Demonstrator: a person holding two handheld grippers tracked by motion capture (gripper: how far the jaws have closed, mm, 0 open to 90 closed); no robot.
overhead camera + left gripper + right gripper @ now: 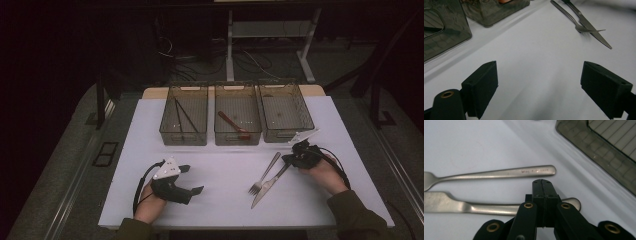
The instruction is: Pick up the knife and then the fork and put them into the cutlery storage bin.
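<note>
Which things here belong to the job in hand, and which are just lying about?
In the job:
- knife, its handle end under the shut right gripper
- fork beside it
- three bins: left bin, middle bin, right bin

Lying about:
- left gripper, open over bare table
- cables on the floor behind

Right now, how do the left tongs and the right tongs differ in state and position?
The left tongs stand wide open over bare table; the right tongs are pressed shut. The left tongs are far from the knife and fork; the right tongs sit at the knife's handle end. Both are black and hand-held.
</note>
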